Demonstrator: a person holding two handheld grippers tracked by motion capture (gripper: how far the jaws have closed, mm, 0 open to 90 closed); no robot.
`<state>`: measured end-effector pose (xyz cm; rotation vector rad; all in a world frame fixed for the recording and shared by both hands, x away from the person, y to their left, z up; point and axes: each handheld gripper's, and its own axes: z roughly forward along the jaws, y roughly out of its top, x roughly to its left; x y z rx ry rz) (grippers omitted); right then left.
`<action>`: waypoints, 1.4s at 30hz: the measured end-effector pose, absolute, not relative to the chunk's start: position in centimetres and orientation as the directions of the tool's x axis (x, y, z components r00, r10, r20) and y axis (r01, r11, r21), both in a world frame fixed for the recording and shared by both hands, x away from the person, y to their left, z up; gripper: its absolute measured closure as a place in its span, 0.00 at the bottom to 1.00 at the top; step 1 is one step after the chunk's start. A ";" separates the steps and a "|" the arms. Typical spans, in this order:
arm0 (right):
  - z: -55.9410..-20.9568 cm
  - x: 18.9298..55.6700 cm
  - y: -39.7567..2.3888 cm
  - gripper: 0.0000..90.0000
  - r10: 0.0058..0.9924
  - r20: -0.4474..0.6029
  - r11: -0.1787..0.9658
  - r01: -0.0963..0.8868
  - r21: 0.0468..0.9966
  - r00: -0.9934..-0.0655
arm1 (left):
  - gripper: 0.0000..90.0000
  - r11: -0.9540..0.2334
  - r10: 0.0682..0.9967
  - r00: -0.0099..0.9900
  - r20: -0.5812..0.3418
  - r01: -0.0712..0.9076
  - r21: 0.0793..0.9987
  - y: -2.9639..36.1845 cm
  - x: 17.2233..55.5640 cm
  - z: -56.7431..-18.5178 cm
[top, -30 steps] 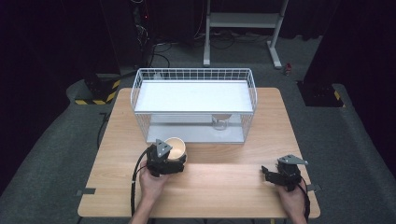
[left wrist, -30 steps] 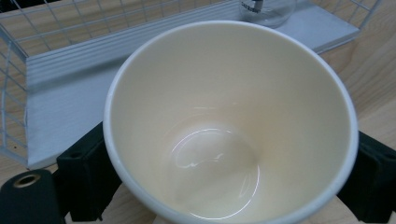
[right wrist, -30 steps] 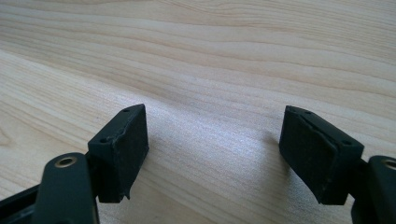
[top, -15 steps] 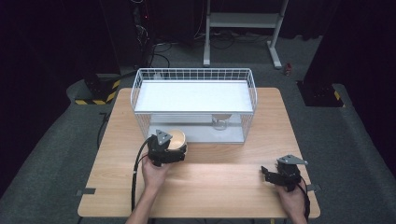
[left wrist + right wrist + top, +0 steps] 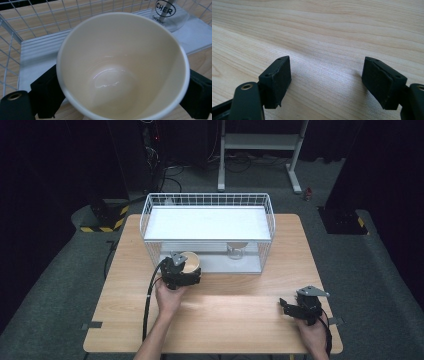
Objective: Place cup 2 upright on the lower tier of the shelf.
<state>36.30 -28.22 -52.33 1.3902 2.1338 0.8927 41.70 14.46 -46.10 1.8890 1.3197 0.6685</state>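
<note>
While we carry it at the centre-left of the high view, against the front of the wire basket (image 5: 207, 200), the cream paper cup (image 5: 120, 67) sits clamped between our left gripper's (image 5: 181, 274) 2 black pads. We judge it light, thin-walled and easily crushed, so a gentle squeeze below the stiff rolled rim suits it. Inside the basket stands what looks like a clear glass (image 5: 236, 251). Our right gripper (image 5: 325, 82) rests empty, jaws apart, over grained wood at lower right.

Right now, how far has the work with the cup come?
Done: the left hand-held gripper grips the paper cup. In hand: the cup is at the wire rack's lower shelf, near the glass. Left: set it inside, release. The right hand-held gripper is open, empty.
</note>
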 end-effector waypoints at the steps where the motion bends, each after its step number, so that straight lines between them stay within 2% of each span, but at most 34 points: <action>1: -52.3 36.3 -28.2 0.26 0.917 -0.015 0.287 0.633 0.719 -0.398 | 0.10 -0.214 0.940 0.340 0.011 0.564 0.798 14.4 41.8 -46.1; 20: -52.3 36.3 -28.2 0.26 0.917 -0.015 0.287 0.634 0.719 -0.399 | 0.11 -0.201 0.948 0.319 0.009 0.575 0.793 13.9 43.6 -46.9; 42: -52.3 36.3 -28.2 0.26 0.917 -0.015 0.287 0.634 0.718 -0.399 | 0.10 -0.182 0.948 0.317 0.012 0.513 0.839 13.8 44.7 -48.1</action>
